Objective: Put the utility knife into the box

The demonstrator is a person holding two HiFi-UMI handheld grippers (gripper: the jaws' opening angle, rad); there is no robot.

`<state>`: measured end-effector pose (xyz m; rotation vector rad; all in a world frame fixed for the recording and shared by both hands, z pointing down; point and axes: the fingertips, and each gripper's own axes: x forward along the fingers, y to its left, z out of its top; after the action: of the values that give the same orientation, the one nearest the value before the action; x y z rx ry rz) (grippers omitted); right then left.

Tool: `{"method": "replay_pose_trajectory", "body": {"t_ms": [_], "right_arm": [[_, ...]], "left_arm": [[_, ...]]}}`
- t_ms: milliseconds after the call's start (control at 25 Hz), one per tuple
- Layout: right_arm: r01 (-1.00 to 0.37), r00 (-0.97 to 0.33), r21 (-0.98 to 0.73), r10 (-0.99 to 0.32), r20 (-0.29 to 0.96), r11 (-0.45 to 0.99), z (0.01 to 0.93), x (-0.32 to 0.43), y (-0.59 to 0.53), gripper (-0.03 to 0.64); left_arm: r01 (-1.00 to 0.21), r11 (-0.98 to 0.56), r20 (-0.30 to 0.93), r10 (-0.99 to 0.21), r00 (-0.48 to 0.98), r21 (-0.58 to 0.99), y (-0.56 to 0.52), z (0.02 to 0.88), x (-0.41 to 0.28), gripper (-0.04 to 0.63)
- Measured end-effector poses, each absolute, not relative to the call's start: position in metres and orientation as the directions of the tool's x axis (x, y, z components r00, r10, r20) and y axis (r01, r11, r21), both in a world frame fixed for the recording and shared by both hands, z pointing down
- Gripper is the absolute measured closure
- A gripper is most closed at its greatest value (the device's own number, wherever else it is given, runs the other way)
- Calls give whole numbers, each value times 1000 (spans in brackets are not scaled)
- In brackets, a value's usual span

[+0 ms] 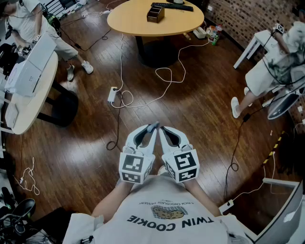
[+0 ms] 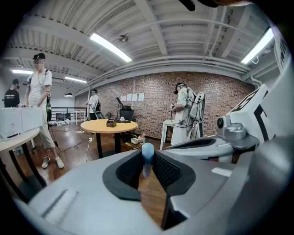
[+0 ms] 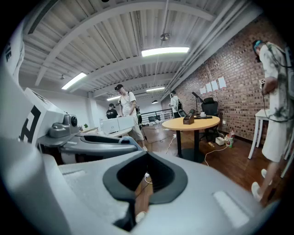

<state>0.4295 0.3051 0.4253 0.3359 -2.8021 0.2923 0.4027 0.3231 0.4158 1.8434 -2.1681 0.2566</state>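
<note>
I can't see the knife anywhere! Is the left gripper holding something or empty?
Holding. In its own view the left gripper has its jaws pressed on a slim blue-ended thing, probably the utility knife.

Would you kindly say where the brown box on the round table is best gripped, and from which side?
The box stands upright, seemingly open-topped: perhaps pinch its near rim from above with the right gripper; the left gripper holds the knife.

Most of the utility knife (image 2: 147, 153) is buried between the pads of my left claw (image 1: 152, 128); only its rounded blue end shows. My hands are hidden under the marker cubes (image 1: 135, 167). The box (image 1: 156, 13) on the far round table (image 1: 128, 21) is too small to tell whether it is open. The white table (image 1: 28, 90) runs off the left edge.
</note>
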Motion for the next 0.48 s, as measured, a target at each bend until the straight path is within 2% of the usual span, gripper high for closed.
{"method": "replay_pose_trajectory", "body": {"t_ms": [480], "right_arm": [[-309,-896,-118,-248,367,944,432,308,280,615]], "left_arm": [[-987,119,311,-947,-78,112,293,424,282,525]]}}
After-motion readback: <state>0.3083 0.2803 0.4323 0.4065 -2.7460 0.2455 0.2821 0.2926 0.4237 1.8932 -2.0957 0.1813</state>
